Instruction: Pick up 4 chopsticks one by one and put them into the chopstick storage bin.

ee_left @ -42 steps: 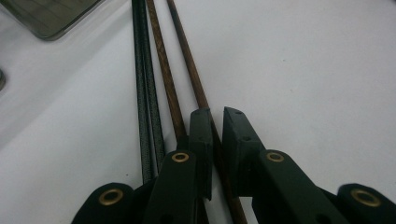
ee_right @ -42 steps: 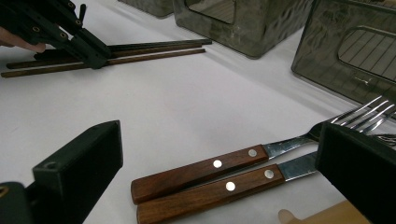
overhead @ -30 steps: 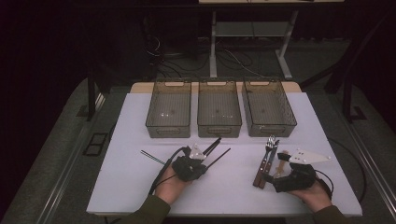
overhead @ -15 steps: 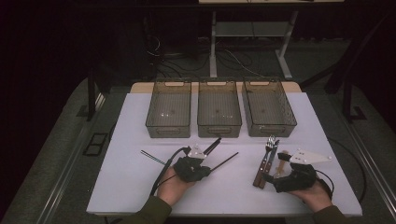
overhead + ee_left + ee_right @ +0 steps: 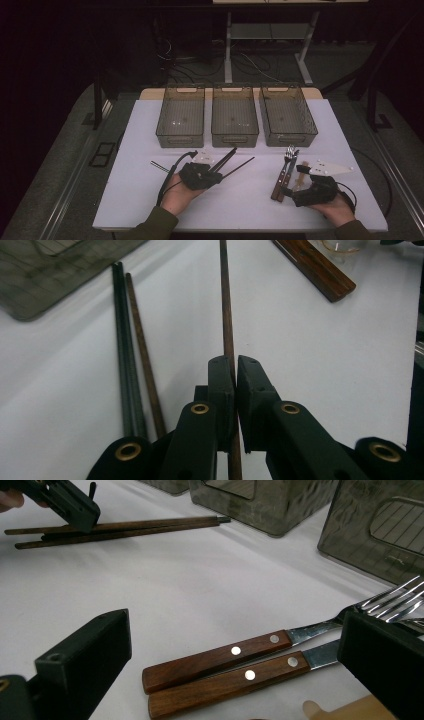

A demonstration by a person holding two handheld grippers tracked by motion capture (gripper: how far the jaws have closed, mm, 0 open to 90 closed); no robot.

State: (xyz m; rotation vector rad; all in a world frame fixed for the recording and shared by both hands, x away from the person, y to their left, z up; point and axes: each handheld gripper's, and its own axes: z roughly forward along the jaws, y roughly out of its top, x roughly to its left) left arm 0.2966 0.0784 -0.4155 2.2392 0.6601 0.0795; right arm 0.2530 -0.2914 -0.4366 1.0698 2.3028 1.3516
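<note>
My left gripper point(image 5: 216, 173) point(image 5: 236, 362) is shut on a thin brown chopstick point(image 5: 227, 315) point(image 5: 240, 165), which points forward and right across the white table. Several more chopsticks point(image 5: 130, 350) point(image 5: 227, 156) lie just to the left of it. One dark stick point(image 5: 160, 166) lies apart on the hand's left. My right gripper point(image 5: 295, 186) point(image 5: 232, 625) stands open low over two wooden-handled utensils point(image 5: 220, 670) point(image 5: 280, 182). Their handles lie between its jaws, untouched. Fork tines point(image 5: 395, 600) show past the right jaw.
Three smoky see-through bins point(image 5: 181, 117) point(image 5: 234, 116) point(image 5: 287, 115) stand in a row at the back of the white table point(image 5: 240, 205). A pale wooden piece point(image 5: 345, 710) lies beside the utensil handles. In the right gripper view the left gripper point(image 5: 65, 502) shows far off.
The chopstick in my left gripper has swung out to the right, away from the other chopsticks. The right hand has kept still.
</note>
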